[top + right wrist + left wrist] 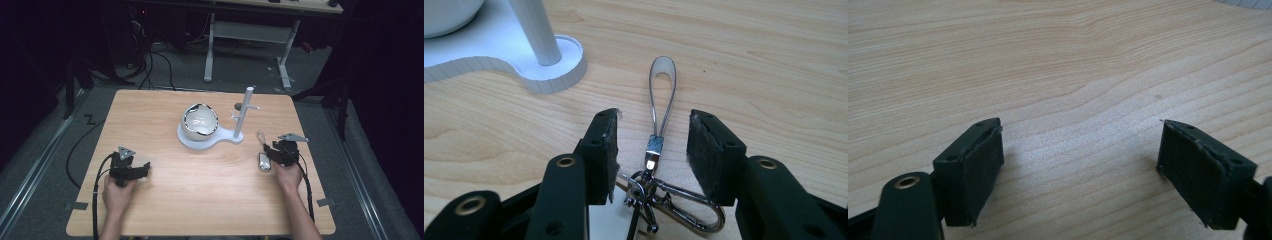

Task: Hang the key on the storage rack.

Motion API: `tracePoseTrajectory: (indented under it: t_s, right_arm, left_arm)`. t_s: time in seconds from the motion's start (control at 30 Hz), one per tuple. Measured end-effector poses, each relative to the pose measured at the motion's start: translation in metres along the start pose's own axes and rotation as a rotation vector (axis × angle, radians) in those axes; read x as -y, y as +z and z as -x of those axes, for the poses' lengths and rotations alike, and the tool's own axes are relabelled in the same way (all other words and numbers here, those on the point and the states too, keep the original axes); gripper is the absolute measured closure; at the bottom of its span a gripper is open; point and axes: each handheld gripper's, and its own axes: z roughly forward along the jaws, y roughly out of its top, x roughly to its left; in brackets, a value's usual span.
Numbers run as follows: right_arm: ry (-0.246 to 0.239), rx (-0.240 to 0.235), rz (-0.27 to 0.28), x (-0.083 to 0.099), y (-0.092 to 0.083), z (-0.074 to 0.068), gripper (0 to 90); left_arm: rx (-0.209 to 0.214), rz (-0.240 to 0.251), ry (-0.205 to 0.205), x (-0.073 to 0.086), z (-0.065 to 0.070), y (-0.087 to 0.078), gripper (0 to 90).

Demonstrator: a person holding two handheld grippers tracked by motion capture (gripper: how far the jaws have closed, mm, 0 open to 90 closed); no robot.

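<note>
The keychain (656, 150) is lying lengthwise between the right tongs' (651, 150) spread jaws, loop pointing ahead; the left tongs (1080, 165), also spread, are hovering well apart.

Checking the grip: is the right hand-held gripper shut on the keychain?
Open: the right hand-held gripper straddles the keychain, pads clear of it.

Wide-spread hand-held gripper (1080, 175) over bare table (1058, 60)

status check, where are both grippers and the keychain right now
Left gripper open over bare table. Right gripper open, fingers straddling the keychain, not pinching it. White stand just beyond the loop; nothing blocking.
</note>
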Motion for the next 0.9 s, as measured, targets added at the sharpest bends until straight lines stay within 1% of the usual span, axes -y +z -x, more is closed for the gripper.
tracePoseTrajectory:
  t_s: [0.07,0.17,0.47,0.53,0.6,0.63,0.67,0.73,0.9]
  right_arm:
    - [0.005,-0.001,-0.005,0.001,0.002,0.001,55.5]
    - [0.014,0.004,-0.034,0.003,0.01,0.001,55.5]
    - [0.021,0.007,-0.064,0.006,0.019,0.002,57.5]
    - [0.013,0.011,-0.084,0.005,0.023,0.001,59.4]
    - [-0.003,0.017,-0.094,0.004,0.025,-0.001,60.7]
    - [-0.003,0.017,-0.094,0.004,0.025,-0.001,60.7]
    - [-0.01,0.017,-0.104,0.003,0.028,-0.003,62.4]
    - [-0.012,0.018,-0.109,0.002,0.029,-0.004,63.3]
    - [-0.015,0.022,-0.114,0.001,0.032,-0.006,70.7]
  left_arm:
    - [0.0,0.0,0.0,0.0,0.0,0.0,18.9]
    - [0.0,0.0,0.0,0.0,0.0,0.0,18.9]
    - [0.0,0.0,0.0,0.0,0.0,0.0,18.9]
    - [0.0,0.0,0.0,0.0,0.0,0.0,18.9]
    - [0.0,0.0,-0.001,0.0,0.0,0.0,18.9]
    - [0.0,0.0,-0.001,0.0,0.0,0.0,18.8]
    - [0.0,0.0,-0.001,0.0,0.0,0.0,18.9]
    - [0.0,0.0,0.0,0.0,0.0,0.0,18.9]
    - [0.002,0.001,0.002,0.0,0.0,0.0,18.9]
